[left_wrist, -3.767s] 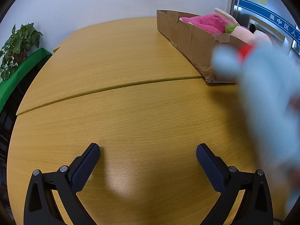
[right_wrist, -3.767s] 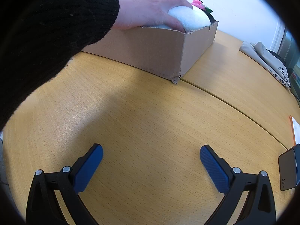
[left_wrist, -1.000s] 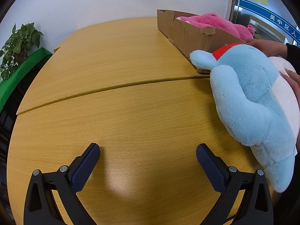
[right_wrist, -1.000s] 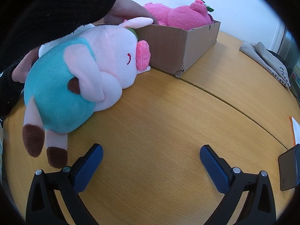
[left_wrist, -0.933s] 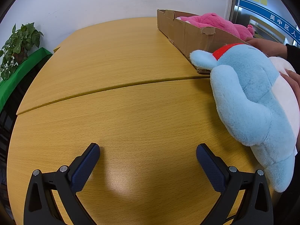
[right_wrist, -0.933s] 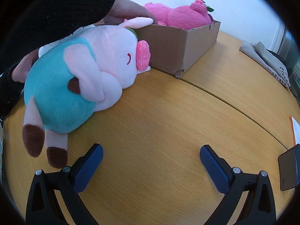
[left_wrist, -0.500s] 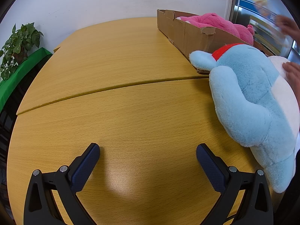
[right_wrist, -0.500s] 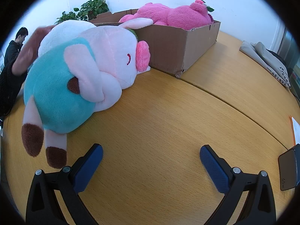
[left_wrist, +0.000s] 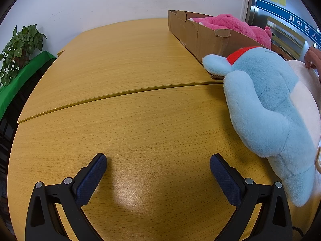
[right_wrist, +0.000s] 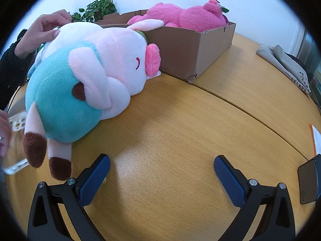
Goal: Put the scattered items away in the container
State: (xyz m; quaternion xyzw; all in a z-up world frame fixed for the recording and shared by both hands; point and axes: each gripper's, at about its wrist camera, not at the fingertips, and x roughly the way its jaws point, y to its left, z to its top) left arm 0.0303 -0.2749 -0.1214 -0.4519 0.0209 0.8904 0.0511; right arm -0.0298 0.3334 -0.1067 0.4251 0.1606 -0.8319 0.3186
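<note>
A: How do the tongs stand?

B: Both sets are spread wide and grasp nothing. The left tongs (left_wrist: 158,166) hang over bare worktop (left_wrist: 120,76) at six o'clock in their view; the right tongs (right_wrist: 162,168) likewise.

A: And the toys?

B: In the left view a light blue plush (left_wrist: 268,108) with a red collar lies on the worktop at three o'clock, its ear touching the corner of the cardboard box (left_wrist: 202,38). In the right view a pink pig plush (right_wrist: 96,76) in a teal outfit lies on its side at ten o'clock, snout just beside the box wall (right_wrist: 180,52). A white plush (right_wrist: 76,30) lies behind it.

A: Anything in the box?

B: A pink plush (right_wrist: 184,18), lying along it at twelve o'clock.

A: Anyone else there?

B: A hand (right_wrist: 44,30) in a black sleeve touches the white plush at ten o'clock. A potted plant (left_wrist: 18,48) stands at nine o'clock in the left view.
</note>
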